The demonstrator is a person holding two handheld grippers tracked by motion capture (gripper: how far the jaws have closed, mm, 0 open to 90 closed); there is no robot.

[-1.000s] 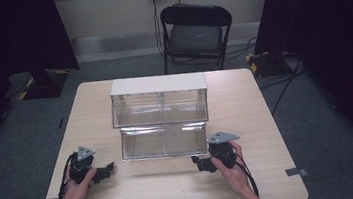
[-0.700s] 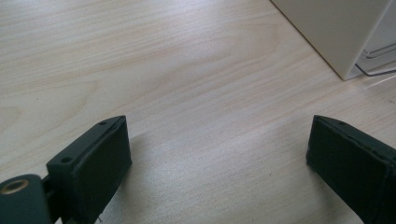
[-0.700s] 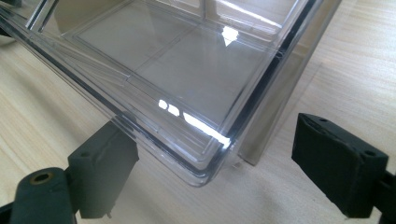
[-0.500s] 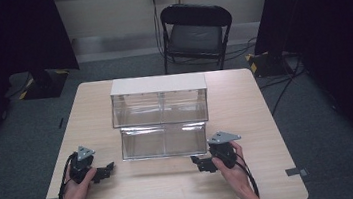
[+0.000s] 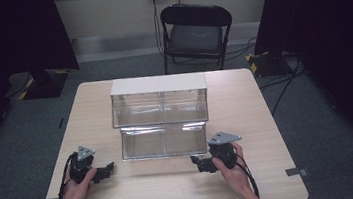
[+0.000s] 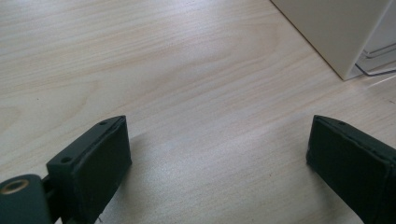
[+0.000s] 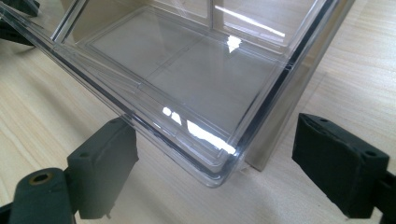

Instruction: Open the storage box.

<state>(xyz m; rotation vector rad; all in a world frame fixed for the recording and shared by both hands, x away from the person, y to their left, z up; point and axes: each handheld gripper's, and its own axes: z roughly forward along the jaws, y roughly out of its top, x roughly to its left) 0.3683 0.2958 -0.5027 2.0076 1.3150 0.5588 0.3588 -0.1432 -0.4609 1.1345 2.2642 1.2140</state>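
On the table (image 5: 247, 121), a two-level drawer unit (image 5: 159, 99) at the centre, its lower drawer (image 5: 164, 141) pulled out toward the near edge. Left gripper (image 5: 103, 172) near the front left, well apart from the drawer's left end. Right gripper (image 5: 198, 163) just before the drawer's right front corner, that corner (image 7: 219, 175) between its spread jaws. Behind the table, on the floor, a folding chair (image 5: 196, 32).

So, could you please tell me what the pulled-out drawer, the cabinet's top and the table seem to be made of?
The drawer looks like clear, glossy plastic: the table shows through it and its edges catch bright glints. The cabinet's top is opaque, matte off-white, perhaps plastic or painted board; the look leaves that open. The table shows pale wood grain with a smooth satin finish, possibly laminate.
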